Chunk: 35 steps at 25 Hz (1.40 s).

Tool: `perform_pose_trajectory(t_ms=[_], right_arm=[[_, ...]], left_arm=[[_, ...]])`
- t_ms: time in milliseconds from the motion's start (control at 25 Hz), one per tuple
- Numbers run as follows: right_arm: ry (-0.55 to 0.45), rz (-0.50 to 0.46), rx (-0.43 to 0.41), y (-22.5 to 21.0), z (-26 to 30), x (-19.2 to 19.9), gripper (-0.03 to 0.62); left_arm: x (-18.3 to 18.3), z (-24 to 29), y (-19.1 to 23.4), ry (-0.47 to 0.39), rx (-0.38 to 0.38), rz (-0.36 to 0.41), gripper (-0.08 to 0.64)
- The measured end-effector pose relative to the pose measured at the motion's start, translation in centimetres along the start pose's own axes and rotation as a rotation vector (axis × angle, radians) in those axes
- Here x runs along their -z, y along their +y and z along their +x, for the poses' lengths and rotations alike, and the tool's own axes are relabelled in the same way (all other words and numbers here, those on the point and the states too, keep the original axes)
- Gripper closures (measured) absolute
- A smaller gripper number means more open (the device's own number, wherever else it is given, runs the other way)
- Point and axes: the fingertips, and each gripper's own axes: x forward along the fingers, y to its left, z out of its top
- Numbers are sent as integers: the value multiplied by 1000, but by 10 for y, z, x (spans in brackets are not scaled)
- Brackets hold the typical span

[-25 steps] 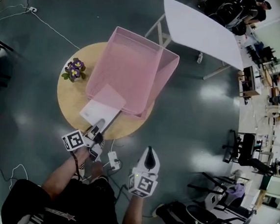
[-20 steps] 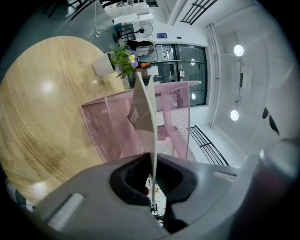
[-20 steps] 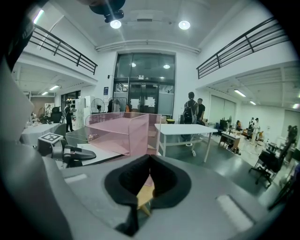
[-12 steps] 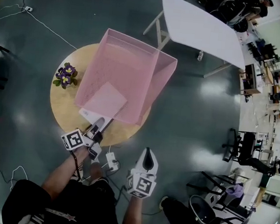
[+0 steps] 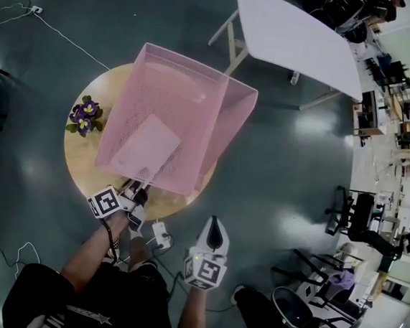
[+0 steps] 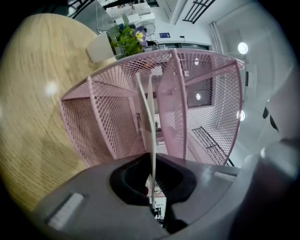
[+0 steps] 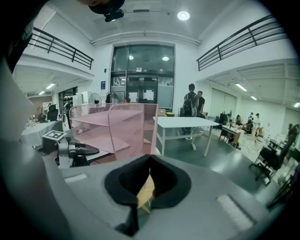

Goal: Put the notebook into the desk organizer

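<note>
Sliding the notebook (image 5: 145,145) into the pink mesh desk organizer (image 5: 231,130) is the step in hand, and it looks well along: in the head view, at centre left of the frame, most of the white cover shows through the mesh top. Only the near edge reaches out of the opening, towards the bottom of the frame. The left gripper (image 5: 135,189) is clenched on that near edge. In the left gripper view the notebook (image 6: 144,101) runs edge-on as a thin pale line from the jaws up into a slot between two panels of the organizer (image 6: 208,93).

The right gripper (image 5: 214,222) hangs apart at lower centre, off the round wooden table (image 5: 82,166). Its jaws are pressed together with nothing between them, as the right gripper view (image 7: 149,161) shows.

To finish well, I would push along the line of the slot and hold the cover parallel to the panels on either side, so that no corner snags in the mesh. The organizer looks light and may skid across the table (image 6: 33,98) towards the potted flowers (image 5: 84,115). A slow, even push suits it, or the idle right gripper could brace the far wall. The grip should let go only once the notebook lies fully supported inside, with the jaw tips short of the organizer's front rim.
</note>
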Motion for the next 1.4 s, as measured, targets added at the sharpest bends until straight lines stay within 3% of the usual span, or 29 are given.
perform_pose_trajectory(t_ms=[320, 440, 520, 800, 1080, 1200, 1320, 1400], right_arm=[[15, 0, -11, 1, 13, 4, 586], [18, 4, -13, 3, 14, 5, 586], [17, 4, -15, 3, 14, 7, 586], [17, 8, -11, 3, 9, 11, 586], [5, 17, -10, 2, 0, 12, 586], [1, 17, -10, 3, -2, 13, 586], [5, 21, -8, 2, -5, 14, 586], [9, 24, -4, 0, -7, 16, 586]], left_arm=[[-1, 5, 8, -2, -87, -18, 532], [-2, 10, -2, -10, -42, -42, 518], [-1, 6, 5, -1, -91, -29, 511], [9, -6, 8, 17, -142, -66, 430], [13, -11, 6, 28, -177, -53, 401], [15, -13, 11, 23, -211, -71, 362], [14, -14, 23, 0, -247, -102, 273], [13, -13, 26, -9, -253, -113, 262]])
